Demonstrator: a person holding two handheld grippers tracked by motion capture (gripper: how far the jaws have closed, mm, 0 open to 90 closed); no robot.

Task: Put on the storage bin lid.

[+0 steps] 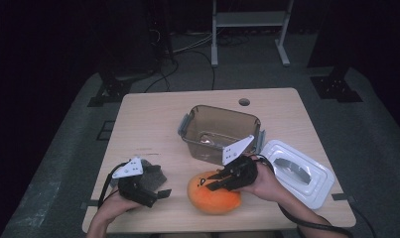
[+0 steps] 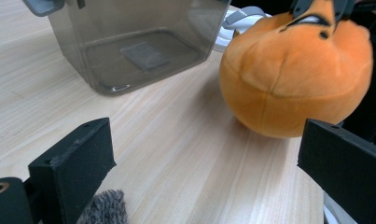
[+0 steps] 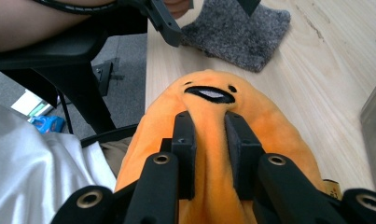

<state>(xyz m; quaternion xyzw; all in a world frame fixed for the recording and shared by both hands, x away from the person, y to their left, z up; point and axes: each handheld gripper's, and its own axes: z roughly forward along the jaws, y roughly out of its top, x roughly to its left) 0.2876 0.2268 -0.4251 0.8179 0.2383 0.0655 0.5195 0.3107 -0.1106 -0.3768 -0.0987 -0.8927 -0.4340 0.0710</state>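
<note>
- My right gripper pinched a fold of the orange plush toy, which sat on the wooden table near its front edge.
- My left gripper hovered with jaws spread apart and nothing between them, just beside a grey cloth.
- A clear plastic container stood behind the toy.
- Its white lid lay to the right of the container.

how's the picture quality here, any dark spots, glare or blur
High view: table lit, surrounding room nearly black, soft glare on the white lid. Left gripper view: near jaws slightly soft, orange plush sharp. Right gripper view: evenly lit, the right gripper pinching the plush, clearly focused.
</note>
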